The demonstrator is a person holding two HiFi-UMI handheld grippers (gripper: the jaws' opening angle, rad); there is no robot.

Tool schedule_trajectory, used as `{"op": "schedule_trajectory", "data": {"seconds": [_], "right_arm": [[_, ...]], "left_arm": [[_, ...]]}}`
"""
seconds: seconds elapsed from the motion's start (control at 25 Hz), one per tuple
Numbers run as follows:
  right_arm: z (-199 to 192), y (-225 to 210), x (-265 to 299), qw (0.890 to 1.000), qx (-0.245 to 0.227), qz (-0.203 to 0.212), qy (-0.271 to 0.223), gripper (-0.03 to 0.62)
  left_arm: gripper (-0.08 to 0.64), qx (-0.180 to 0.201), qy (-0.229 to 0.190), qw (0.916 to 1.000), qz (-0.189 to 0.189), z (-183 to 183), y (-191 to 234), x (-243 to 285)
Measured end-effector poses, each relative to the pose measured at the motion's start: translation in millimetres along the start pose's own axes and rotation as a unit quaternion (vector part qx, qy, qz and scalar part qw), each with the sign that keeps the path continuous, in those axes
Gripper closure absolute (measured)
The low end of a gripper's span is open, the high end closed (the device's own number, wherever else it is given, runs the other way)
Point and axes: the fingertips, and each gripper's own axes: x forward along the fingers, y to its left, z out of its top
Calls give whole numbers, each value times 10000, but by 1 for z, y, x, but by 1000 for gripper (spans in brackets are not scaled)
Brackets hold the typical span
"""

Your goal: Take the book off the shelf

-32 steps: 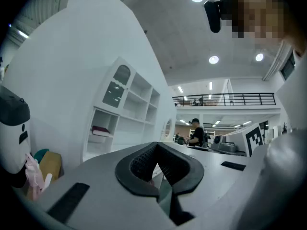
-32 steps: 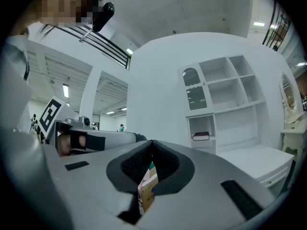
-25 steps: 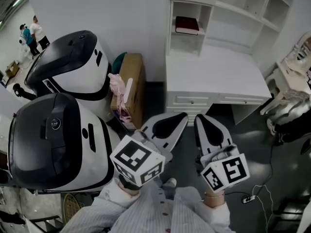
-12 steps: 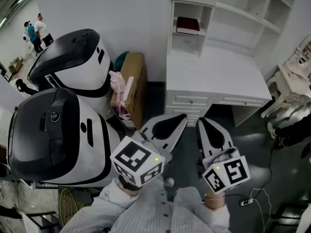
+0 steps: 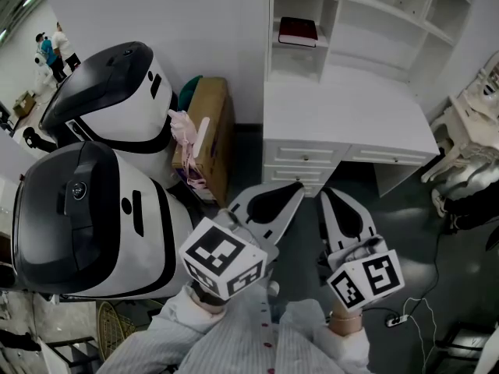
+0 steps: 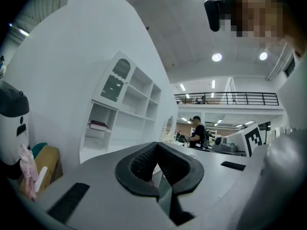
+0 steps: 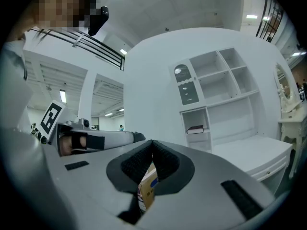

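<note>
Dark red hardcover book lying flat in the lower left compartment of the white shelf above the white desk. Left gripper and right gripper, jaws together and empty, are well apart from it. Probably stiff and fairly heavy; grasp its front edge.

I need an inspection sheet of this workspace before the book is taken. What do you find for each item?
Surface: desk top bare.
Job's things: book lies flat on the shelf, left column, untouched.
Clutter: box with pink cloth, left of the desk.
Grippers: left gripper and right gripper both shut, empty, short of the desk.
Cables: corded power strip on the floor.
Surroundings: two black-and-white machines at left; chair at right; people far off.
</note>
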Motion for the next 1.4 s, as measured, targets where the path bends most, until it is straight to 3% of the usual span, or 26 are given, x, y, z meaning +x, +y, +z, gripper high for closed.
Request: {"op": "schedule_trajectory", "data": {"seconds": [0.76, 1.4], "right_arm": [[21, -104, 155, 9999, -90, -134, -46, 578], [16, -151, 223, 9985, -83, -536, 3, 578]], "left_arm": [[549, 129, -67, 9999, -45, 40, 144, 120], [549, 159, 59, 9991, -388, 44, 214, 167]]}}
